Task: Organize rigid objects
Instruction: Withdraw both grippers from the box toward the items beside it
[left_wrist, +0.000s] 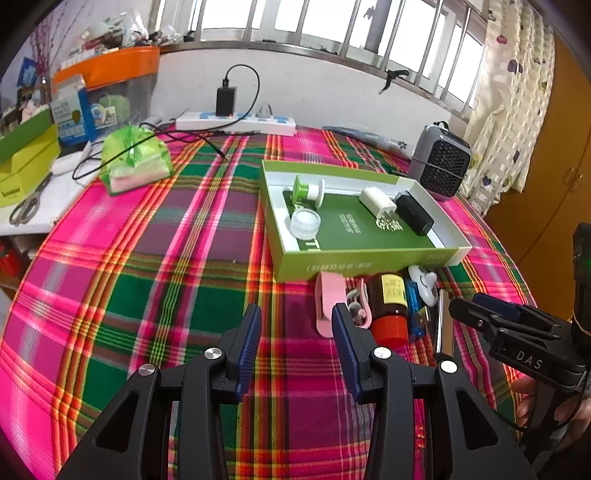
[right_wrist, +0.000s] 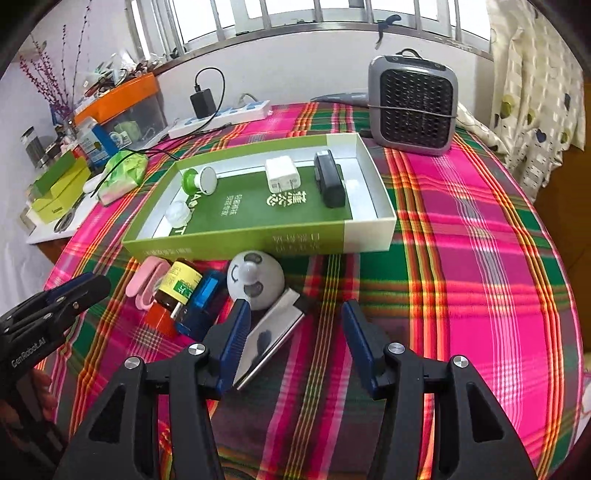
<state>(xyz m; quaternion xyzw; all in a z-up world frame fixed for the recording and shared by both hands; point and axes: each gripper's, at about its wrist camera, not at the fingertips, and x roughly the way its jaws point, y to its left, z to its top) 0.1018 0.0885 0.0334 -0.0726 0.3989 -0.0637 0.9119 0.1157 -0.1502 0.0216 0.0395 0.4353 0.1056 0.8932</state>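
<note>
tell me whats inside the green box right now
Inside the green box: a green-and-white spool, a clear round lid, a white charger and a black block. The near wall hides a strip of the floor.

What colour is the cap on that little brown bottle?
Red-orange. The brown bottle's cap shows best in the left wrist view.
</note>
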